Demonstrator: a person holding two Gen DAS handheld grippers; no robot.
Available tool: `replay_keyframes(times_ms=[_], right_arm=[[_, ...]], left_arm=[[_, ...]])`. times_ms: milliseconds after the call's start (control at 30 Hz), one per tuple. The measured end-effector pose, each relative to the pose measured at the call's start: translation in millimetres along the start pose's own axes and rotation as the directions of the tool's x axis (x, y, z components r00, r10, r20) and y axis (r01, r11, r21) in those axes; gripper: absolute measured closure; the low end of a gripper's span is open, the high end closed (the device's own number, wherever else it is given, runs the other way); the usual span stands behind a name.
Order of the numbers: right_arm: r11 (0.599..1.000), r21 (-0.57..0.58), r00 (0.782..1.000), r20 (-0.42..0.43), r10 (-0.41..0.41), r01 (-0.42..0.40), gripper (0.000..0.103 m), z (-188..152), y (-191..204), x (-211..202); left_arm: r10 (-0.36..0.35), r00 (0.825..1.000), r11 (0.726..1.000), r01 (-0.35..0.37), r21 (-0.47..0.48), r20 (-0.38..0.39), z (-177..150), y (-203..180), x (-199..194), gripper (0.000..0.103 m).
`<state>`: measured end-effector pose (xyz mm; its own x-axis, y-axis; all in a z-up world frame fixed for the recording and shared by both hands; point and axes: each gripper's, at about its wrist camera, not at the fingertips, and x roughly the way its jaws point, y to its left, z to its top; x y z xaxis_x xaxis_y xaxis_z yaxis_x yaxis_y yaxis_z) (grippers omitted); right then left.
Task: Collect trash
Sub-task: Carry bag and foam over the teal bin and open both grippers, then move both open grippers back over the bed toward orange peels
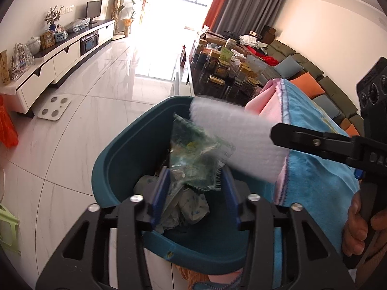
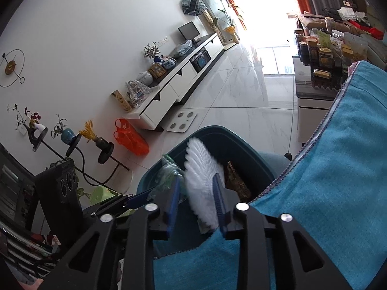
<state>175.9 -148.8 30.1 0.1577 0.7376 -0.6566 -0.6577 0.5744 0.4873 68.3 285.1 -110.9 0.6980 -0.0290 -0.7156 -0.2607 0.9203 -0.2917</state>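
Observation:
A teal trash bin (image 1: 113,169) stands on the floor below both grippers, with crumpled paper (image 1: 191,207) inside. My left gripper (image 1: 196,170) hangs over it, jaws apart. A blurred green plastic wrapper (image 1: 193,157) sits loose between its blue pads. One finger (image 1: 314,142) of my right gripper reaches in from the right, with a blurred white foam sheet (image 1: 232,140) at its tip. In the right wrist view the right gripper (image 2: 197,181) is open over the bin (image 2: 217,135), and the white foam sheet (image 2: 205,171) lies blurred between its pads. The left gripper's fingers (image 2: 135,200) show at the left.
A blue cloth (image 1: 319,169) (image 2: 338,157) with a pink cloth (image 1: 266,99) drapes right of the bin. A hand (image 1: 355,222) holds the right gripper. A scale (image 1: 54,107) and an orange bag (image 2: 130,140) lie by the white cabinet (image 1: 60,60). A jar-covered table (image 1: 229,72) stands behind.

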Motion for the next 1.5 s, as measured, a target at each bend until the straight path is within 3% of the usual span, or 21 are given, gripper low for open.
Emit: replay_keyframes(times_ms=[267,533,767,900,1100,1500], right_arm=[[1.0,0.005,1.0,0.013,0.008,-0.008,0.073,-3,-4,-6],[1.0,-0.03,0.999,0.052,-0.005,0.006,0.072,-10,-9,-36],[0.994,-0.098,0.99,0.137,-0.036,0.05,0.067,-36,-12,-99],[0.99,-0.073,0.972,0.211,-0.106,0.124,0.067,-58,-28,-149],[0.97,0.039,0.934,0.266,-0.24,0.238,0.067,-92,-64,-208],[0.868,0.296,0.816,0.318,-0.483,0.398,0.067,-175,-125,-299]], left_arm=[[-0.004,1.0,0.999,0.003,-0.032,-0.027,-4,5,20,0.049],[-0.015,0.999,1.0,0.014,0.011,0.036,-12,-7,-7,0.041],[-0.12,0.989,0.985,0.108,0.135,0.084,-16,-53,-38,0.039],[-0.227,0.972,0.95,0.206,0.236,0.067,-23,-97,-46,0.038],[-0.321,0.947,0.886,0.303,0.35,-0.006,-43,-166,-37,0.036],[-0.416,0.895,0.735,0.436,0.519,-0.163,-83,-292,-13,0.039]])
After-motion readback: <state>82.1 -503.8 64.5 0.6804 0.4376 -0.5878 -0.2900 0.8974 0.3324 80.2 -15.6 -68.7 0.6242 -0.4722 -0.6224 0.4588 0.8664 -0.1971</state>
